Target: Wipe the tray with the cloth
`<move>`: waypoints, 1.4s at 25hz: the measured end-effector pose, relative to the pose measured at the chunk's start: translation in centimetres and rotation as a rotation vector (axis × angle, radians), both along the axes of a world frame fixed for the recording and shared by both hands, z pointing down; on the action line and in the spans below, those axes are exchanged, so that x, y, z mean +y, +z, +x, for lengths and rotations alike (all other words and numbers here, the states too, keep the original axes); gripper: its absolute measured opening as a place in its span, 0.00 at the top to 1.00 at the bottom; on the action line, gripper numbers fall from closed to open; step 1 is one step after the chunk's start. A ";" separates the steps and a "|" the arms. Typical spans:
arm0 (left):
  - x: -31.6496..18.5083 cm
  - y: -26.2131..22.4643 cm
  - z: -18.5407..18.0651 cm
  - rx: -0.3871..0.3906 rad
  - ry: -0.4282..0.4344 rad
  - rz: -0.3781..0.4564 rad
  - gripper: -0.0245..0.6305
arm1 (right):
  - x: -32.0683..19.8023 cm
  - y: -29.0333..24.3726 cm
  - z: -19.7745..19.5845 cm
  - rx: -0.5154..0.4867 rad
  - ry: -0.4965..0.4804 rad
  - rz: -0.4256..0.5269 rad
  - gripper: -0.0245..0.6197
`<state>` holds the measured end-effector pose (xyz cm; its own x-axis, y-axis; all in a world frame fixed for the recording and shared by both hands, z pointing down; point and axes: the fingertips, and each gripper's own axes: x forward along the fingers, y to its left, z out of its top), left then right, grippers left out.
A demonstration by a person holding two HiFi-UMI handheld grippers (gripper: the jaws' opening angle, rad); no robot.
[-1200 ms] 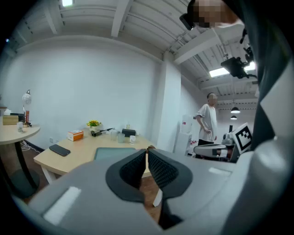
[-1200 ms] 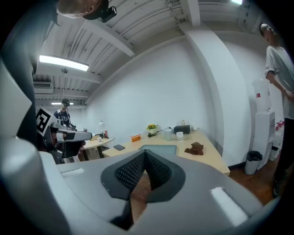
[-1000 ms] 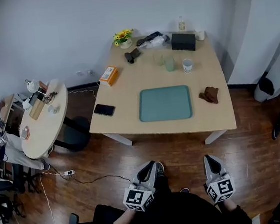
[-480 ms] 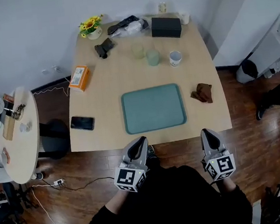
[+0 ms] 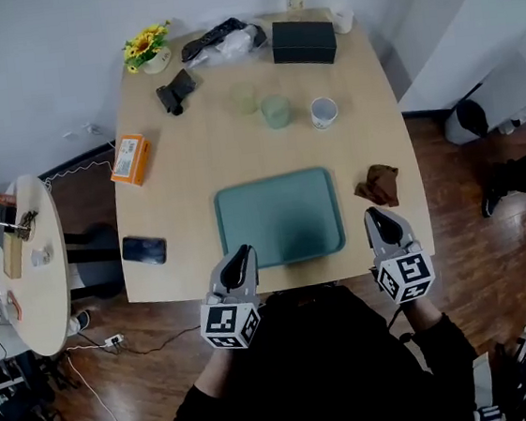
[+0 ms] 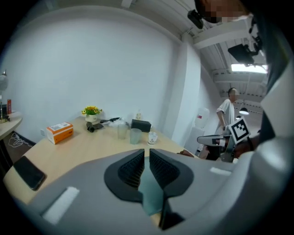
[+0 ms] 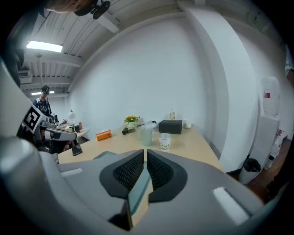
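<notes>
A teal tray [image 5: 278,220] lies flat near the front edge of the wooden table [image 5: 176,196]. A crumpled brown cloth [image 5: 379,185] sits on the table just right of the tray. My left gripper [image 5: 241,253] hovers over the tray's near left corner; its jaws are opening to a narrow slit with nothing between them. My right gripper [image 5: 377,212] hangs just short of the cloth, its jaws almost together and empty. In the left gripper view the cloth [image 6: 185,153] shows past the left gripper [image 6: 146,153]. The right gripper [image 7: 145,153] looks along the table's right side.
At the back stand two pale cups [image 5: 276,111], a white mug [image 5: 323,111], a black box [image 5: 303,42], a flower pot [image 5: 151,50] and a dark bundle [image 5: 175,89]. An orange box [image 5: 130,158] and a phone [image 5: 144,249] lie left. A round side table [image 5: 28,260] stands further left.
I have stepped up to the table. Both grippers moved forward from over the floor to over the table's front edge, the left onto the tray, the right near the cloth.
</notes>
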<state>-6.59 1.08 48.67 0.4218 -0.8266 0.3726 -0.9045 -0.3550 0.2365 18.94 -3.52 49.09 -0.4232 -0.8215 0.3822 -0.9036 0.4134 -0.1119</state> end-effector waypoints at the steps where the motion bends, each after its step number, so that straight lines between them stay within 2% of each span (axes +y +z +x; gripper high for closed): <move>1: -0.4 0.6 -0.3 0.010 -0.017 -0.030 0.92 | -1.0 0.5 0.4 0.010 0.002 -0.015 0.90; 3: -1.2 1.6 -0.7 0.020 -0.038 -0.080 0.85 | -2.9 1.4 1.6 0.027 0.023 -0.039 0.83; 6: -1.9 2.5 -1.5 0.002 -0.058 -0.118 0.84 | -5.3 3.3 3.5 0.109 0.048 -0.079 0.73; 7: -2.1 2.8 -1.6 -0.002 -0.063 -0.126 0.83 | -5.9 4.5 4.2 0.147 0.052 -0.106 0.65; 9: -2.1 3.2 -1.6 0.001 -0.068 -0.139 0.83 | -7.0 7.9 5.7 0.217 0.060 -0.189 0.53; 14: -1.7 3.2 -0.9 0.018 -0.056 -0.153 0.83 | -8.2 16.9 9.4 0.388 0.061 -0.410 0.34; 15: -1.7 3.1 -0.9 0.020 -0.054 -0.153 0.83 | -8.5 18.2 9.8 0.393 0.060 -0.440 0.30; 17: -1.5 2.9 -1.0 0.022 -0.053 -0.152 0.83 | -9.1 19.3 10.3 0.343 0.077 -0.478 0.26; 19: -1.4 2.8 -1.2 0.018 -0.059 -0.150 0.83 | -9.7 19.2 10.4 0.312 0.087 -0.484 0.31; 22: -1.3 3.0 -1.6 0.014 -0.070 -0.153 0.84 | -10.2 18.8 11.2 0.324 0.106 -0.464 0.58; 26: -1.5 3.7 -2.4 -0.007 -0.088 -0.164 0.83 | -10.2 18.6 12.5 0.358 0.109 -0.456 0.73; 28: -1.7 4.5 -3.3 -0.030 -0.100 -0.183 0.83 | -10.1 17.6 12.1 0.359 0.094 -0.441 0.76; 30: -1.8 5.9 -4.6 -0.063 -0.109 -0.215 0.73 | -10.2 15.8 10.4 0.318 0.067 -0.402 0.77; 31: -1.9 6.9 -5.4 -0.082 -0.110 -0.237 0.69 | -10.1 14.8 9.0 0.285 0.046 -0.382 0.77; 35: -2.3 11.6 -8.3 -0.133 -0.082 -0.362 0.68 | -9.4 11.4 1.2 0.171 -0.078 -0.337 0.77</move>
<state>-14.89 -1.21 60.31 0.2881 -0.6608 0.6931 -0.9576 -0.1954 0.2118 20.17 -12.93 60.47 -0.3863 -0.6052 0.6961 -0.8882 0.4475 -0.1039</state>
